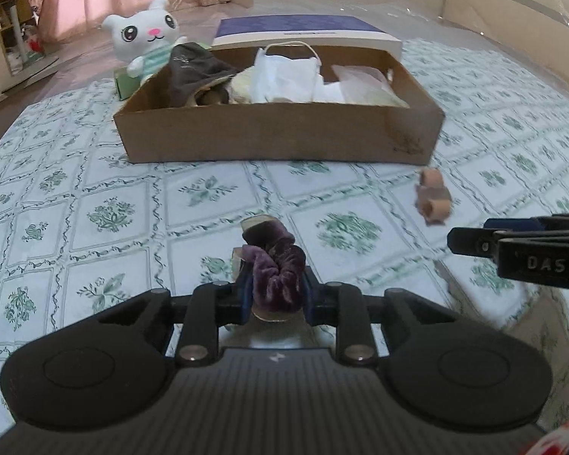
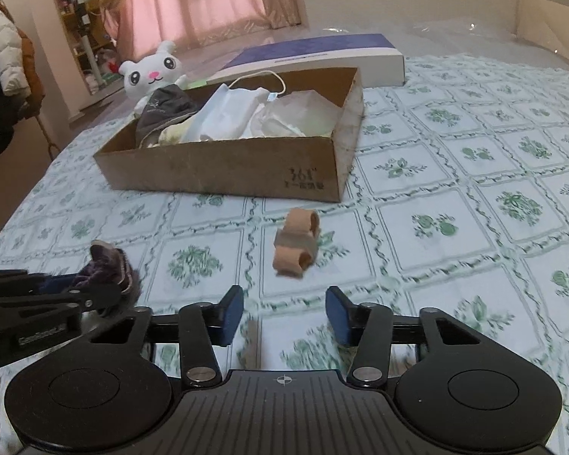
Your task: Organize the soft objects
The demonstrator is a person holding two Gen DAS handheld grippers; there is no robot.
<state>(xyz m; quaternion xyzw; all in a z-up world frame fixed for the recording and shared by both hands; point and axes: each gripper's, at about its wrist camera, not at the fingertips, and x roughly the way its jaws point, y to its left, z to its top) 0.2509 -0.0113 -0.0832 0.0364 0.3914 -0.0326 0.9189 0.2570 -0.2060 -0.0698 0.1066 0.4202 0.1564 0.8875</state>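
Note:
My left gripper is shut on a purple velvet scrunchie, held just above the patterned cloth; it also shows in the right wrist view. My right gripper is open and empty, a short way in front of a beige elastic band bundle, which also shows in the left wrist view. A brown cardboard box holds a grey cloth, white masks and plastic bags; it also shows in the right wrist view.
A white plush bunny sits behind the box's left corner on a green pack. A purple and white flat box lies behind the cardboard box. The green-patterned tablecloth covers the table. Curtains and shelves stand beyond.

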